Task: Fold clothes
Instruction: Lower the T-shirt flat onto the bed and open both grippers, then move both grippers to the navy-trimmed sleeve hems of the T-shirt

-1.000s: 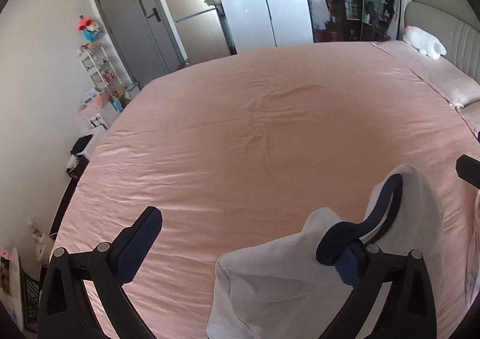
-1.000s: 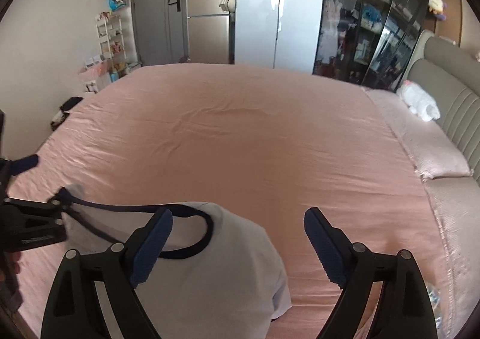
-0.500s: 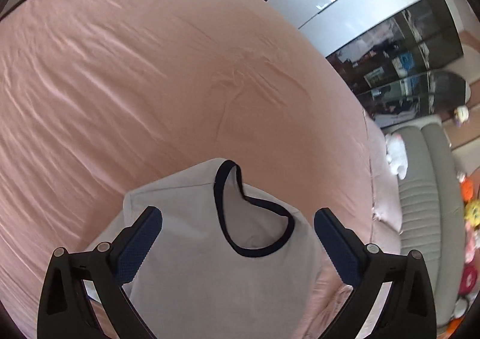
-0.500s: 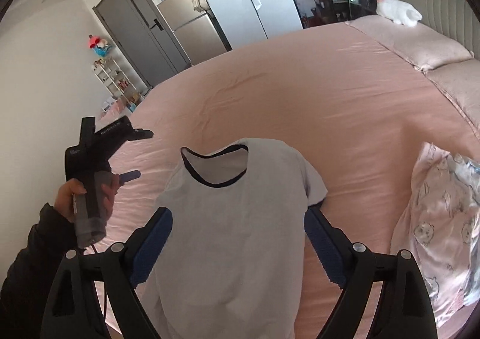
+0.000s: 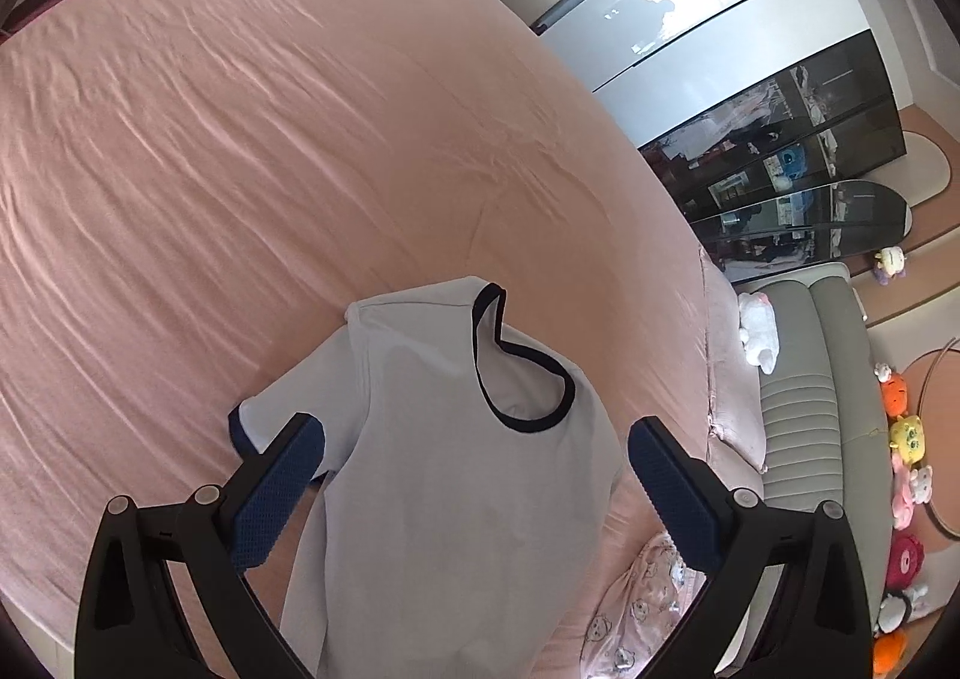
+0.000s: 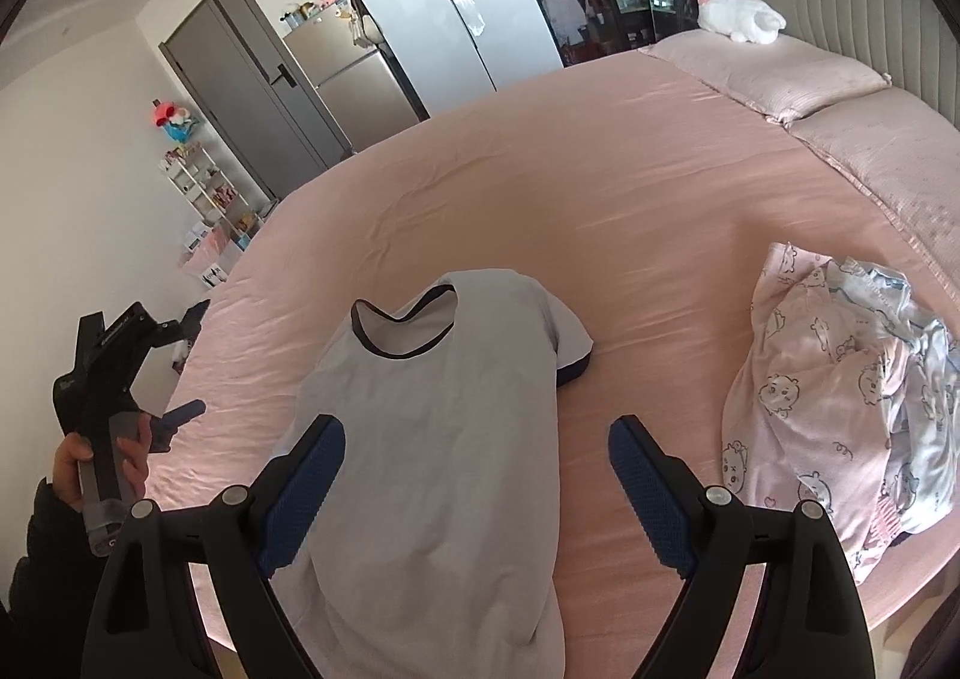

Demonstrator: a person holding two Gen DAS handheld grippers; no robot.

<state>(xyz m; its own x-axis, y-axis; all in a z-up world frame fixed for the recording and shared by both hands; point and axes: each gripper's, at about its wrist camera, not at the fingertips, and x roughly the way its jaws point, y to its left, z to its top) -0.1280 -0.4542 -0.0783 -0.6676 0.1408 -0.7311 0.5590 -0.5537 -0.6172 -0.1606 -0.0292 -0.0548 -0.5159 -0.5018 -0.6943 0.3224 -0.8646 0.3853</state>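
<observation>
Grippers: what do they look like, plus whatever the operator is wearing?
Both the left gripper and the right gripper have black angular frames with round silver fasteners and two fingers faced with dark blue textured pads. In the right wrist view the left unit has a black body with small white lettering and a grey handle. The sleeve is black.

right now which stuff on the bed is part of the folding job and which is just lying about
Part of the job:
- white t-shirt with navy trim, spread on the pink bed
- pile of printed clothes beside it, unfolded
- both hand-held grippers, open: left, right

Just lying about:
- white plush toy on the pillow
- fridge
</observation>
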